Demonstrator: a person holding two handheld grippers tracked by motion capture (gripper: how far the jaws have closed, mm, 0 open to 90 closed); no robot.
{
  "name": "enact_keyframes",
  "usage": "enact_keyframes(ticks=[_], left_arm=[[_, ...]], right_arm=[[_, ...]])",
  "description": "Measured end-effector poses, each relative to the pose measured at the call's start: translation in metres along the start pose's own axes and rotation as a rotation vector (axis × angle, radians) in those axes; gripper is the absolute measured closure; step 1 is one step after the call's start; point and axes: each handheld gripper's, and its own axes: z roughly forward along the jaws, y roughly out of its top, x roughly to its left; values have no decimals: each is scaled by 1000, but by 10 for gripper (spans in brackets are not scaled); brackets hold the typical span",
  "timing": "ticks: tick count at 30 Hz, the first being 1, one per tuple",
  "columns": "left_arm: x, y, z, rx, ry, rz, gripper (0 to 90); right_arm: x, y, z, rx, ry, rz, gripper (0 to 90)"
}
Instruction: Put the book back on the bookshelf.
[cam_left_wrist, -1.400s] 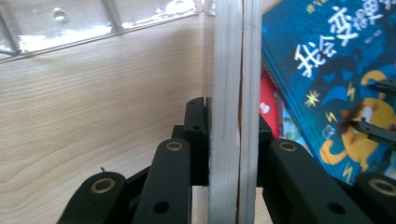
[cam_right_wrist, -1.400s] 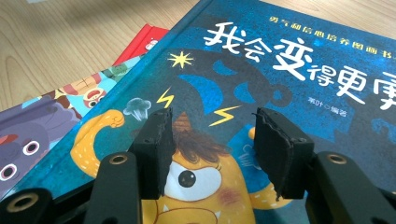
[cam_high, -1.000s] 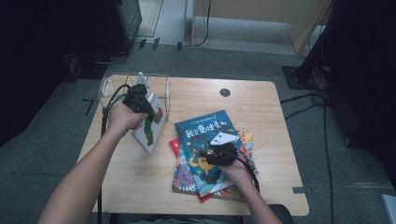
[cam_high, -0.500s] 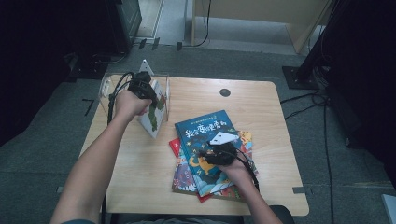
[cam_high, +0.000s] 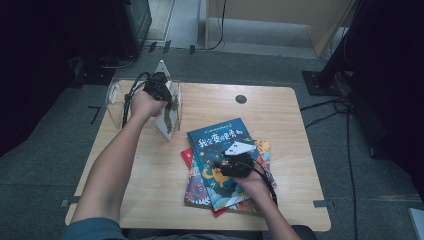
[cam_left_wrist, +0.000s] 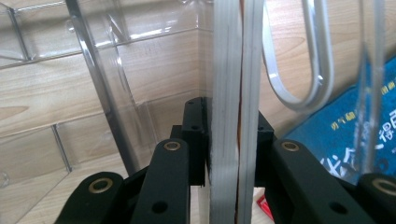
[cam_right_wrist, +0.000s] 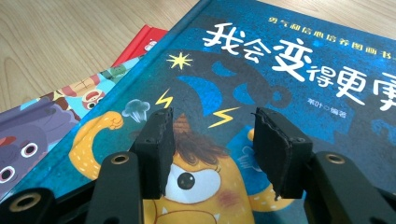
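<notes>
The left hand-held gripper is pinching a thin white-edged book upright, at about ten o'clock on the table in the high view. In the left gripper view its two black pads are pressing on either side of the book's pale page edges, and the jaws are standing only as far apart as the book is thick. The book is sitting at the clear acrylic book stand, whose transparent walls are showing at nine o'clock of the book in that view, with a looped metal wire divider at about two o'clock. Whether the book's lower edge is touching the table or the stand I cannot tell.

The right hand-held gripper is hovering low over a blue picture book that is lying flat on top of a small pile near the table's centre, toward five o'clock. In the right gripper view its jaws are standing spread, with nothing between the pads, above the yellow one-eyed monster on the blue cover. A red book and a colourful cartoon book are lying under the blue one, sticking out at its eight o'clock side.
</notes>
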Motion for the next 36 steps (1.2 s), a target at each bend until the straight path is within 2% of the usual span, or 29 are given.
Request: enact_keyframes(ticks=[6, 10, 12, 13, 15, 20, 21, 23, 24, 27, 31, 34, 36], left_arm=[[3, 2, -4, -23, -16, -8, 743], [4, 1, -6, -17, -13, -3, 740], [5, 0, -9, -23, -24, -3, 730], [6, 0, -14, -41, -39, -4, 727], [7, -1, -20, -54, -36, 2, 717], [8, -5, -35, -72, -55, 15, 696], [8, -8, -42, -86, -65, 19, 670], [8, -10, -46, -89, -66, 21, 637], [7, -15, -51, -95, -63, 45, 625], [7, -23, -58, -111, -68, 69, 583], [7, -33, -63, -126, -93, 81, 558], [7, -48, -67, -143, -130, 101, 529], [7, -51, -68, -148, -133, 107, 523]], right_arm=[[0, -1, -1, 0, -2, 4, 484], [0, -1, -1, 0, -2, 4, 484], [0, -1, -1, 0, -2, 3, 483], [0, -1, -1, 0, -2, 3, 484], [0, -1, -1, 0, -1, 4, 484], [-1, -1, -1, -2, -4, 2, 484], [-1, -1, -1, -2, -2, 5, 485], [-1, -1, -1, -4, 1, 9, 485], [-2, -1, -1, -4, 2, 10, 485], [-2, -1, -2, -4, 7, 15, 486], [-5, -2, -3, -8, 8, 33, 496], [-10, -4, -6, -9, -3, 52, 508], [-11, -4, -7, -10, -3, 54, 510]])
